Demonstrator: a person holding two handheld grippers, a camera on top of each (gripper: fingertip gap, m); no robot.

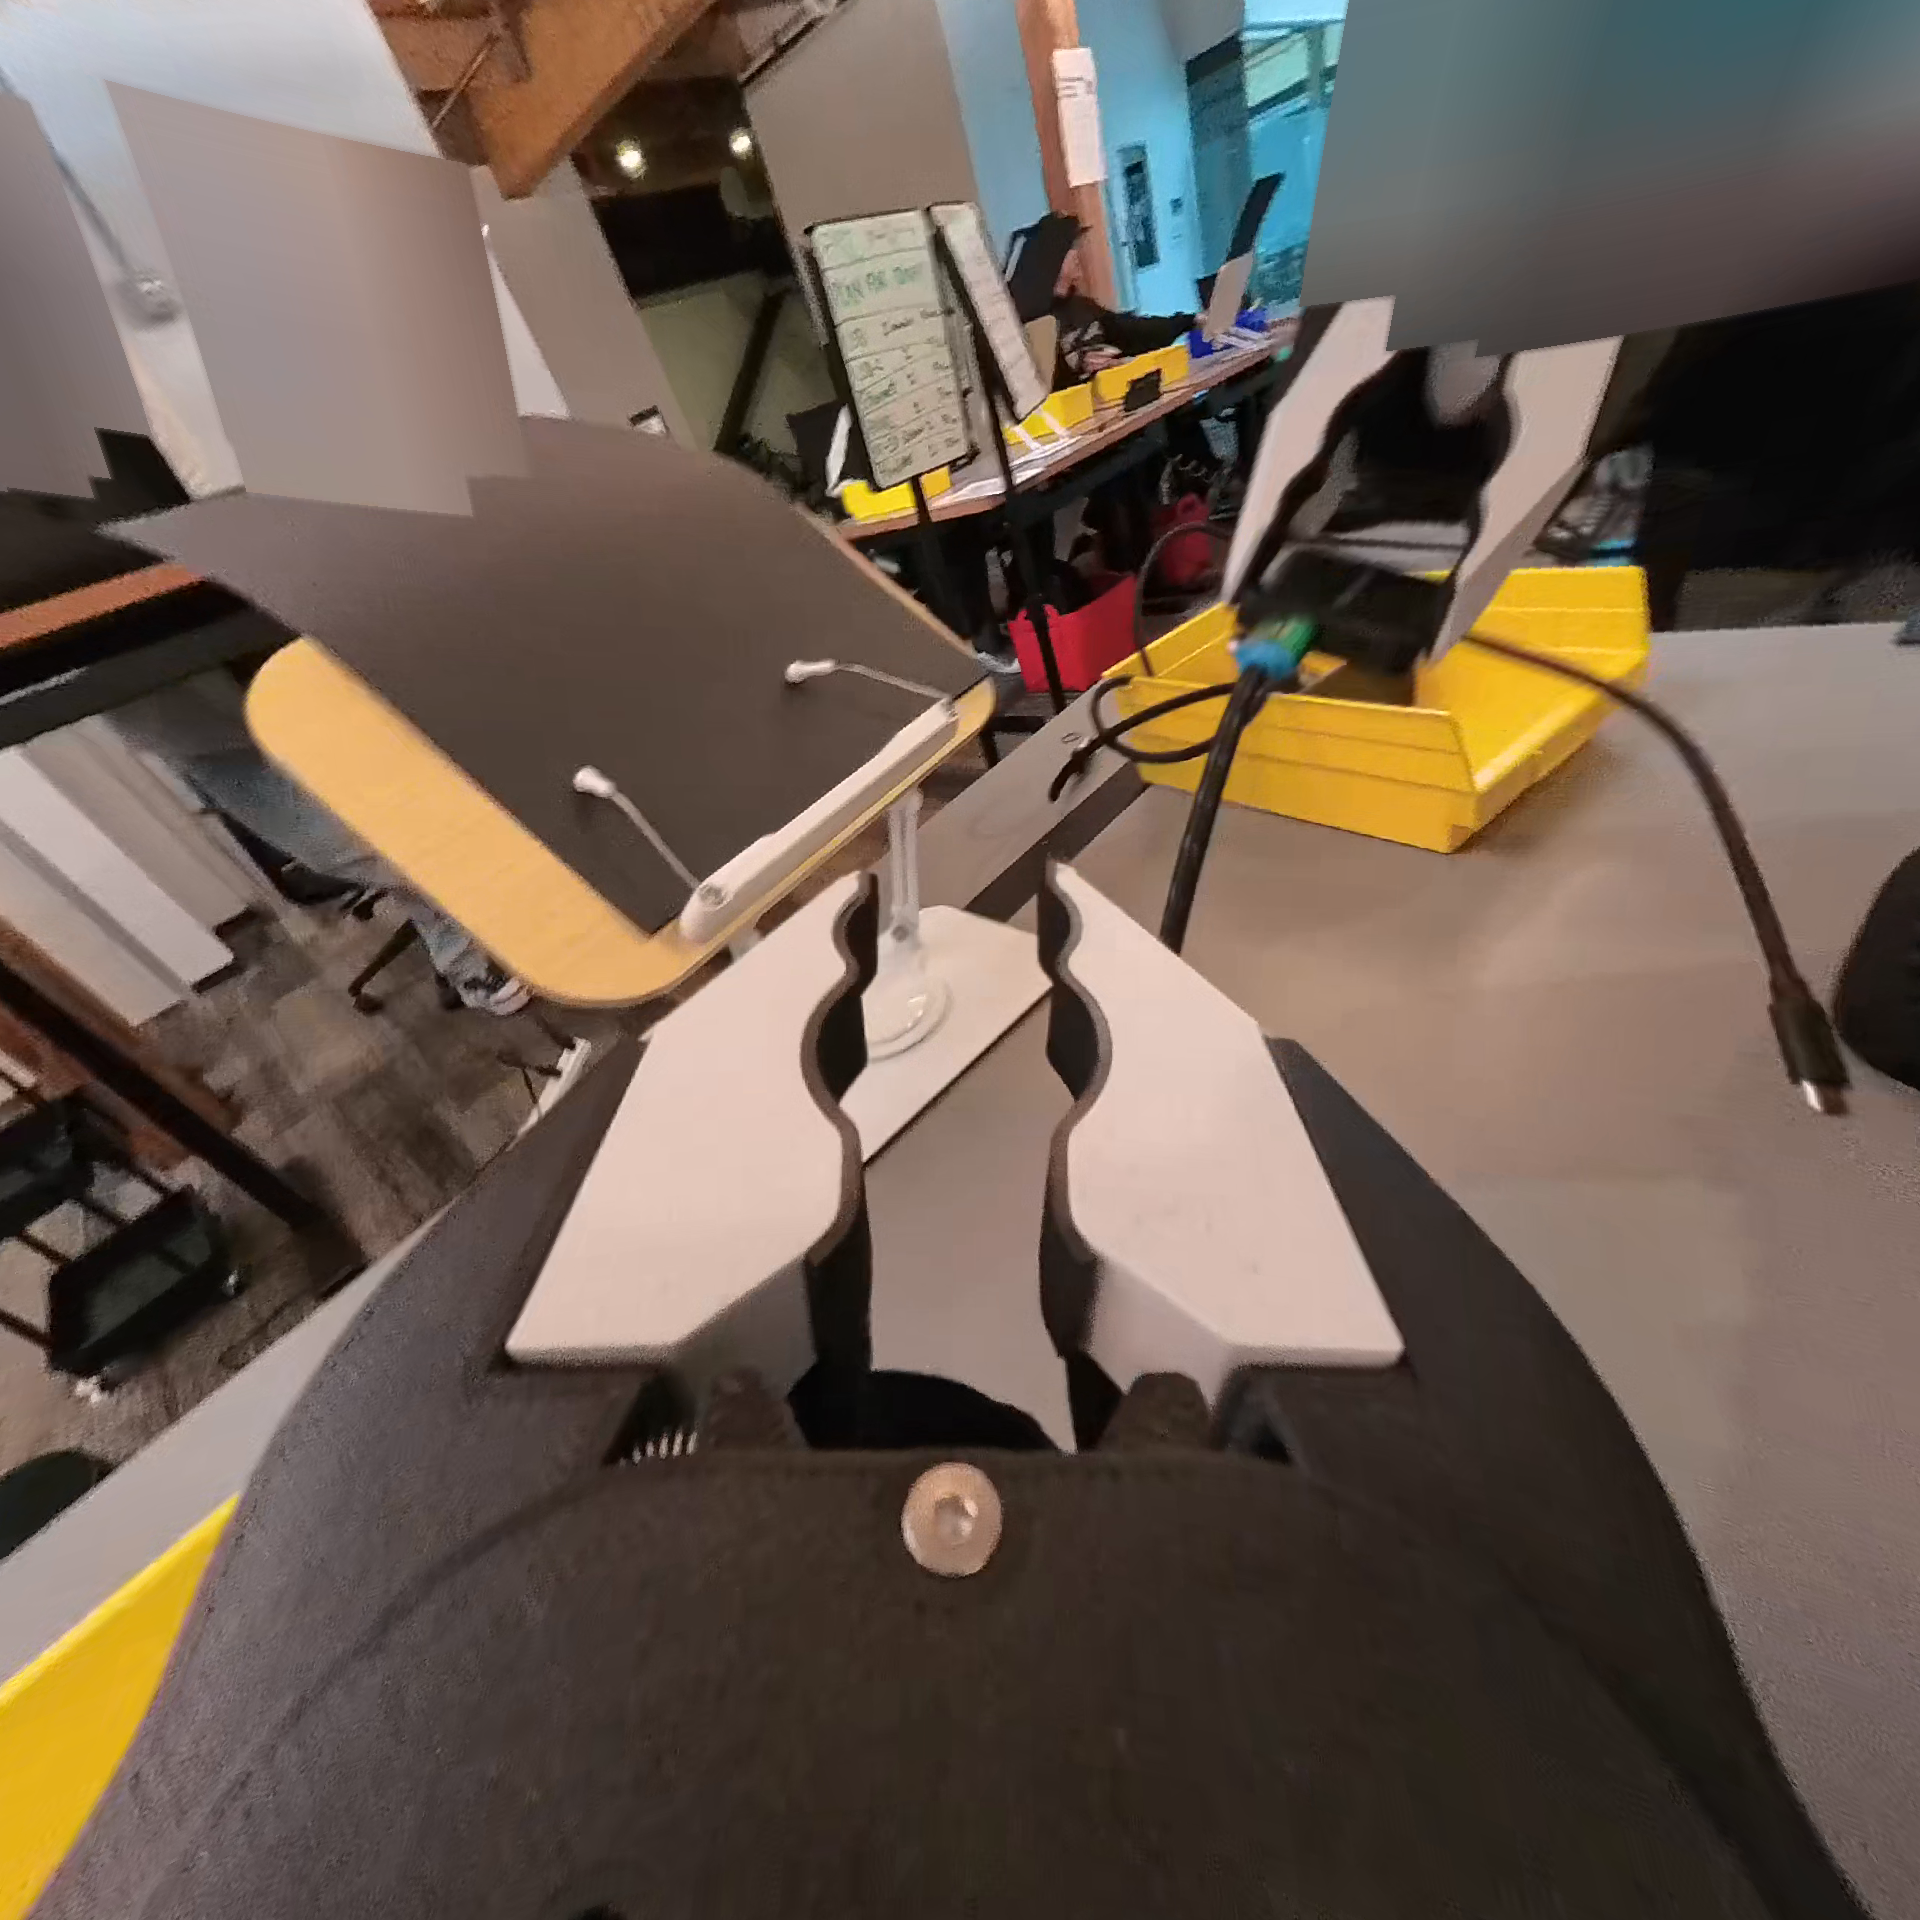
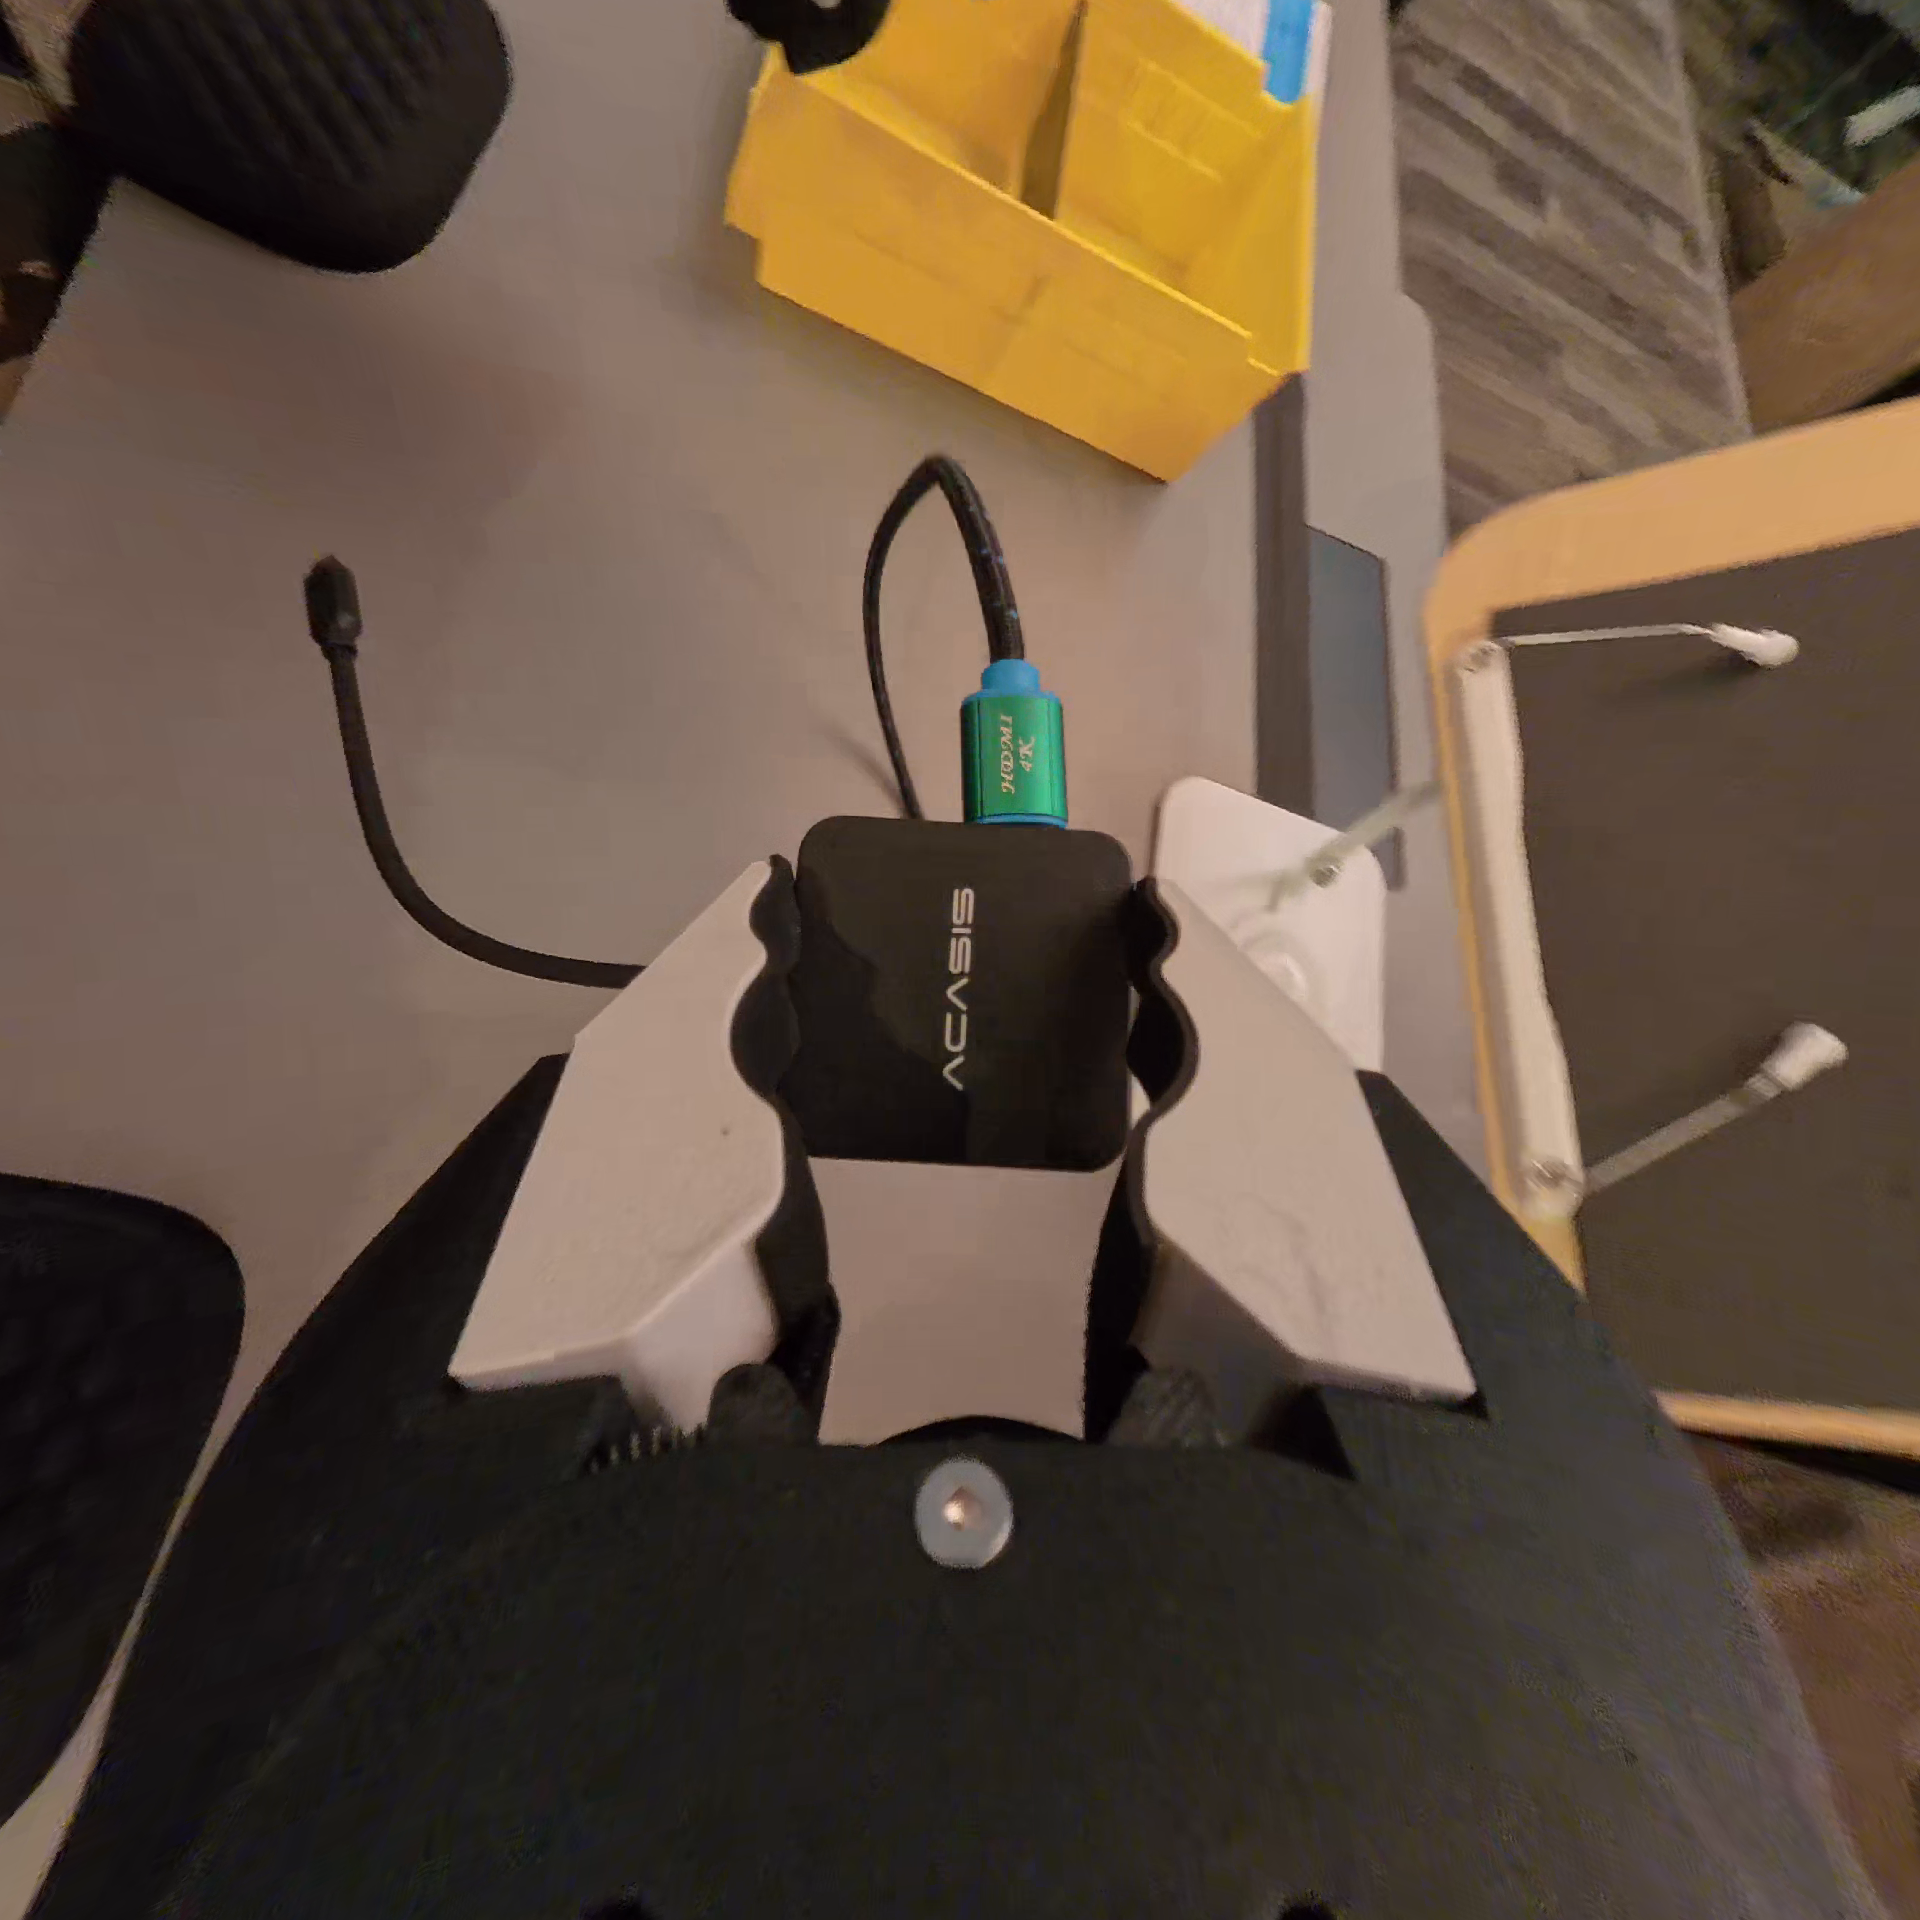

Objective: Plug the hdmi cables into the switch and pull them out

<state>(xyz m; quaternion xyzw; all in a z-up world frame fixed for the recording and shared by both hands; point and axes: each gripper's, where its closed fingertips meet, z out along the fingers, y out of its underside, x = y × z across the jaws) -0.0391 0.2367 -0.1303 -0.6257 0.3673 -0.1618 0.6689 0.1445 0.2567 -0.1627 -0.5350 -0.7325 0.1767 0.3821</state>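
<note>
right wrist view: right gripper (image 2: 961,997) pinching a small black switch box (image 2: 961,987) at mid frame, one pale finger (image 2: 665,1122) pressed to each side. green and blue hdmi plug (image 2: 1013,753) seated in the far edge of the box, its black braided cable (image 2: 883,623) looping up and back down behind. thin black lead (image 2: 374,831) trailing off to the left over the grey table (image 2: 520,468), loose end free. yellow bin (image 2: 1018,239) at the top centre, tan-edged black board (image 2: 1714,935) at the right edge.

left wrist view: left gripper (image 1: 951,987) at lower centre, spread apart and holding nothing, fingers (image 1: 727,1143) over the table's (image 1: 1455,1247) near edge. right gripper (image 1: 1351,613) in the upper right, raised above the table with the switch box (image 1: 1371,613) between its fingers. hdmi plug (image 1: 1273,644) sticking out toward the left, cable (image 1: 1205,790) hanging down to the table. thin lead (image 1: 1714,831) drooping right, its small plug above the table. yellow bin (image 1: 1403,727) just behind.
</note>
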